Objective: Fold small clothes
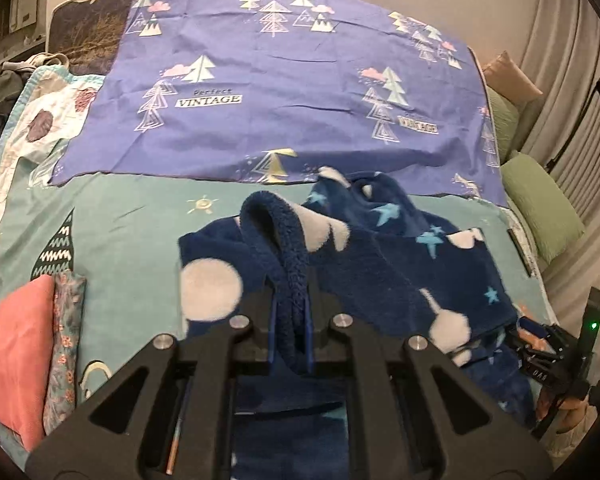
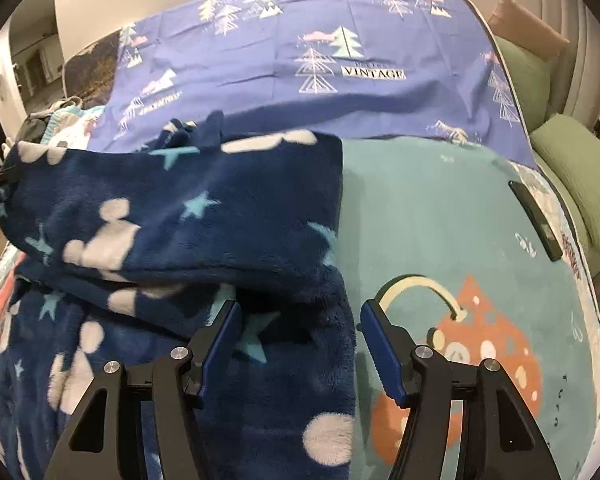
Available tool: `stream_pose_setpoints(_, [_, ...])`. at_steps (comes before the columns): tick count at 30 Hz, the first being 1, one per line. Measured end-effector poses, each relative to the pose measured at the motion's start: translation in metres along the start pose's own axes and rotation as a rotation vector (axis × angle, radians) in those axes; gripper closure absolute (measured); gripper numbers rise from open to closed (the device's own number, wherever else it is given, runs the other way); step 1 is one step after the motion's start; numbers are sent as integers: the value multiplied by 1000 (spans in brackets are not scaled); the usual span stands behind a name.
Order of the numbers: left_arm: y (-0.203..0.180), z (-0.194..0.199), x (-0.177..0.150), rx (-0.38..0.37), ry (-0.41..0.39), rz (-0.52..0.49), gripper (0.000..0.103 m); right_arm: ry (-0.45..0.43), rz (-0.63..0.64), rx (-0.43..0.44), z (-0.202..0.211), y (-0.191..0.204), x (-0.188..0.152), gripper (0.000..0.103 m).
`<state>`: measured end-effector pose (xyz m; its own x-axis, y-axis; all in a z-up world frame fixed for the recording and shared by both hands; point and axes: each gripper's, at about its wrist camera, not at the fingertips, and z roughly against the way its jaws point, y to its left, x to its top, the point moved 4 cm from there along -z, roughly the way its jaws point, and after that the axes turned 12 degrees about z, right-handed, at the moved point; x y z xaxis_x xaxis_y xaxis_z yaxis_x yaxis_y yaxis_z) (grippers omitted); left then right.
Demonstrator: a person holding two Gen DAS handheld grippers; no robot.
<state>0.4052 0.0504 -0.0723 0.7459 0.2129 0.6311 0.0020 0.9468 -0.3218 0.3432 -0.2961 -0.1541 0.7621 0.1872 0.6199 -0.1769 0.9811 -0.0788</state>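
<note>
While I work the fold: the values below are how I read it.
Garment: navy fleece garment with stars and pale dots lies on the teal bedspread, its upper layer lying folded over the lower one.
Long axis: runs across me, from my left gripper toward my right.
Left gripper: pressed together, pinching a raised fleece edge that loops up over my fingers.
Right gripper: spread, gripping nothing; the garment's right edge lies between the pads.
Nearer hand: left one has the cloth, so I judge it leads.
</note>
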Motion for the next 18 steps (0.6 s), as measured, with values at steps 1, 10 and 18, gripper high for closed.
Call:
stream_pose_setpoints(1, [2, -3, -2, 7, 5, -3, 90, 6, -1, -15, -2, -1, 0, 40])
stream_pose_setpoints(10, [38, -40, -16, 133, 69, 26, 82, 3, -25, 7, 0, -3, -4, 40])
stream_pose_setpoints(18, [57, -26, -31, 179, 45, 8, 44, -26, -37, 82, 8, -1, -3, 40])
